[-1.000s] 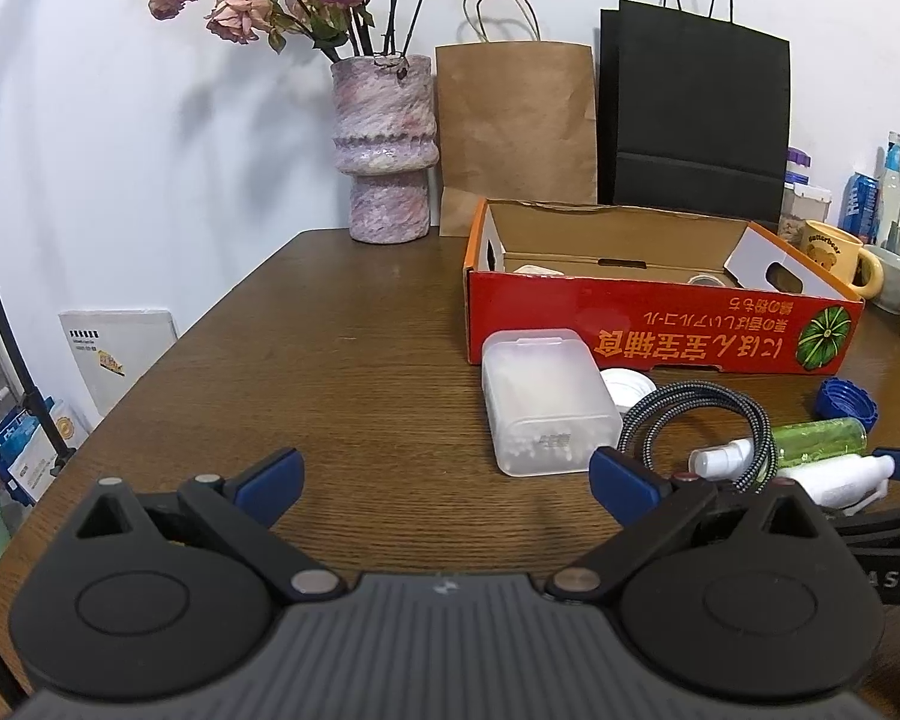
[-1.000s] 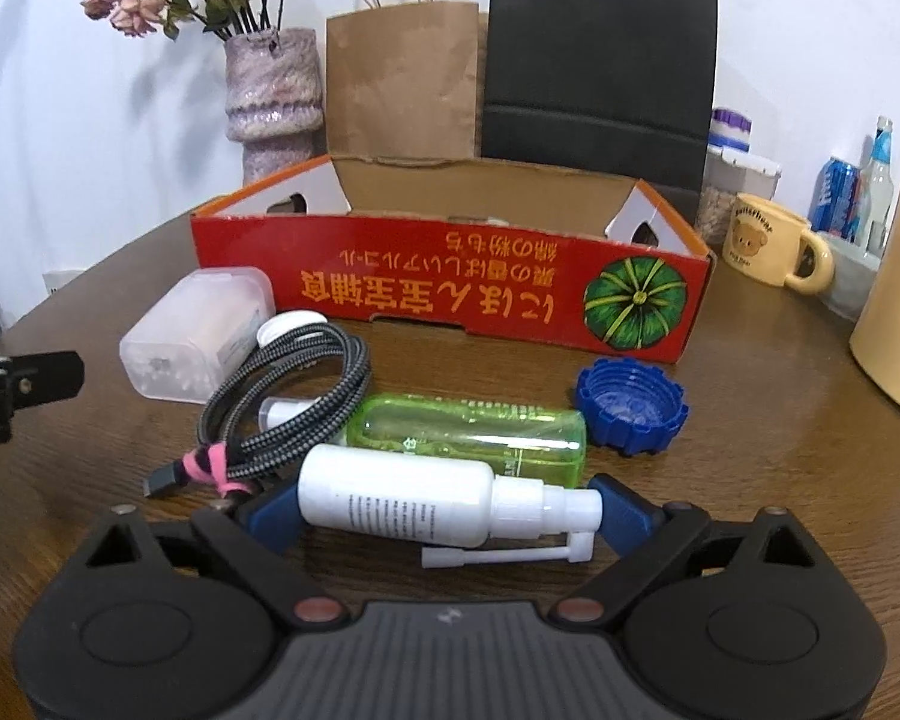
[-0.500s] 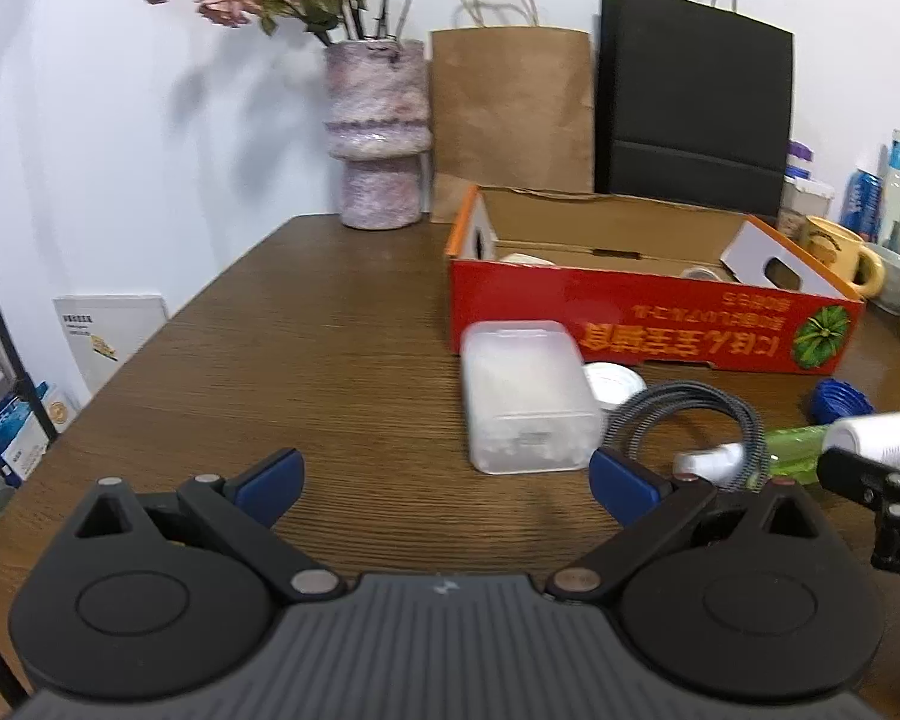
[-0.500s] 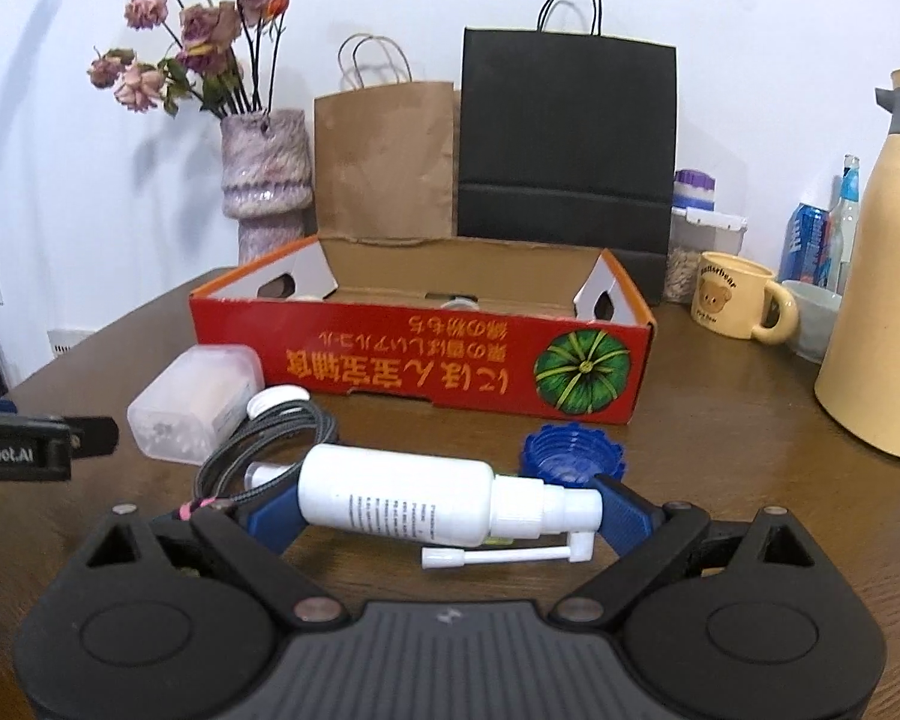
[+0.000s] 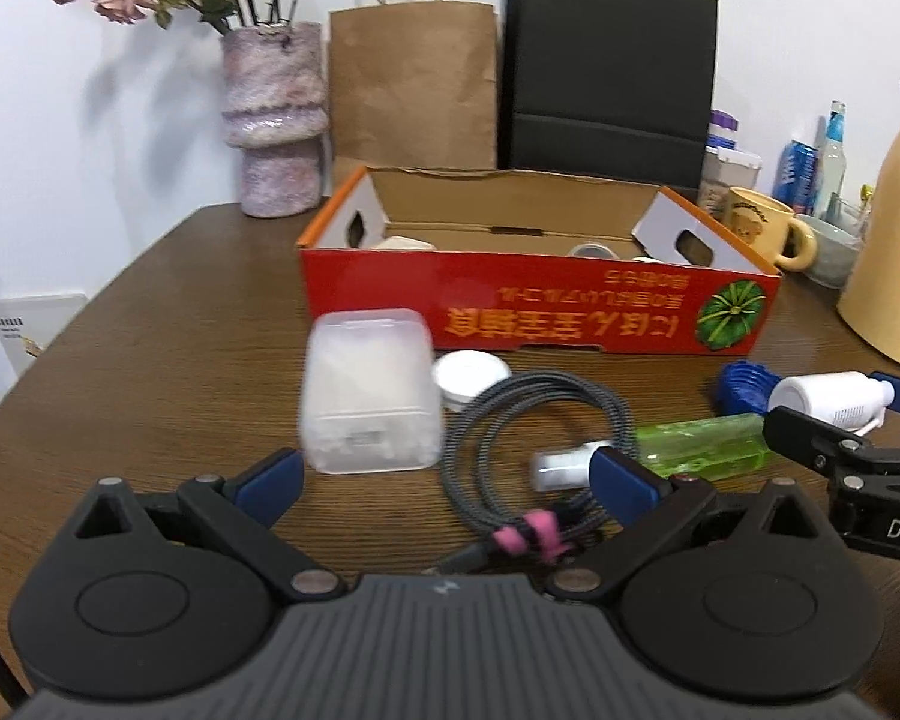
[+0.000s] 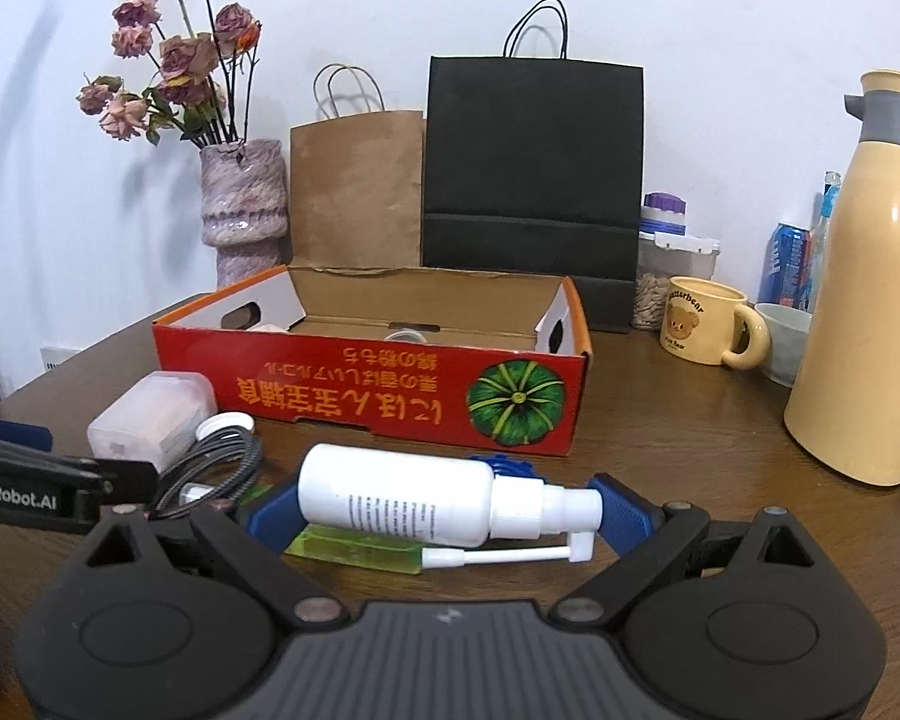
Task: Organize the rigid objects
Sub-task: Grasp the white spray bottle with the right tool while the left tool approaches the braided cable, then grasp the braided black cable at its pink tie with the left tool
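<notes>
My right gripper [image 6: 444, 510] is shut on a white spray bottle [image 6: 396, 501], held sideways above the table; the same bottle [image 5: 828, 396] shows at the right of the left wrist view. Under it lie a green bottle [image 6: 354, 552] and a blue cap [image 6: 510, 465]. The red cardboard box [image 6: 366, 384] stands open-topped behind them, with small items inside. My left gripper [image 5: 444, 474] is open and low over the table. Just ahead of it lie a clear plastic box [image 5: 369, 396], a coiled braided cable [image 5: 540, 420] and a white lid [image 5: 471, 372].
A vase of dried flowers [image 6: 243, 210], a brown paper bag [image 6: 357, 186] and a black bag [image 6: 531, 180] line the back wall. A bear mug [image 6: 699, 321], a bowl and a tall cream thermos [image 6: 870, 300] stand at the right. The table edge curves off at the left.
The right gripper has lifted the white spray bottle off the table, up and away from the green bottle. The left gripper has swung right and closer to the clear box and cable.
</notes>
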The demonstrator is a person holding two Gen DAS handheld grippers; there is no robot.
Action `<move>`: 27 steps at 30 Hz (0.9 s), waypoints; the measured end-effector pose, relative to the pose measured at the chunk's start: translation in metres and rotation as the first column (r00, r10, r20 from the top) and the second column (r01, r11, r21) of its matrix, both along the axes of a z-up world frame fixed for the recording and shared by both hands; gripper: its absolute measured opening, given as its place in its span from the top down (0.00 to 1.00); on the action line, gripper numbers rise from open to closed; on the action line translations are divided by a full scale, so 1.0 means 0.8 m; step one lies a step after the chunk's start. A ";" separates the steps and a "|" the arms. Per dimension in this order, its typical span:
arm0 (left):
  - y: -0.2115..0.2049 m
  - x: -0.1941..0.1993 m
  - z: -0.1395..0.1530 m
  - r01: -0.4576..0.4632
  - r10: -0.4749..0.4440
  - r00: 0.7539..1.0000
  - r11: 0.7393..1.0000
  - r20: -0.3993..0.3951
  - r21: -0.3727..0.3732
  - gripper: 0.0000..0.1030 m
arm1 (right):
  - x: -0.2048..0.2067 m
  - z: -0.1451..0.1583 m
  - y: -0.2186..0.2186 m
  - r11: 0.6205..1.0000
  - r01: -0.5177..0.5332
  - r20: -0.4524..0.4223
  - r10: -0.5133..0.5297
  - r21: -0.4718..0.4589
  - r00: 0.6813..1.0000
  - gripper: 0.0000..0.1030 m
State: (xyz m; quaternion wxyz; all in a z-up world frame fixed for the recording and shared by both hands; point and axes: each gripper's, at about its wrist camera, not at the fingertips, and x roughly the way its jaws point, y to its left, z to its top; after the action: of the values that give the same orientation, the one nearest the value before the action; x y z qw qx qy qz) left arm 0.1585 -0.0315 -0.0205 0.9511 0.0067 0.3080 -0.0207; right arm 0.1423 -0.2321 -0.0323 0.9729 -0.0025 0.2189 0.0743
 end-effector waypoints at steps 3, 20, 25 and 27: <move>-0.012 0.006 -0.003 0.004 -0.004 1.000 1.000 -0.013 0.004 0.00 | 0.000 0.000 -0.008 1.000 0.001 0.003 -0.001 0.008 1.000 0.05; -0.026 0.043 -0.021 0.010 -0.021 0.996 0.993 -0.089 -0.118 0.00 | 0.004 -0.003 -0.034 1.000 -0.001 0.012 0.001 0.011 1.000 0.05; -0.027 0.049 -0.030 0.010 -0.025 0.992 0.993 -0.122 -0.122 0.00 | 0.004 -0.004 -0.030 1.000 0.000 0.006 0.000 0.008 1.000 0.05; -0.026 0.049 -0.031 0.014 -0.030 0.992 0.991 -0.120 -0.131 0.00 | 0.004 -0.004 -0.029 1.000 -0.002 0.007 0.002 0.008 1.000 0.05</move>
State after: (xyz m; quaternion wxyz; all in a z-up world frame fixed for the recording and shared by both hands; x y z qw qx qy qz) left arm 0.1975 -0.0521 -0.0451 0.9288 -0.0530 0.3632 -0.0516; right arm 0.1456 -0.2557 -0.0355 0.9736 0.0008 0.2152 0.0758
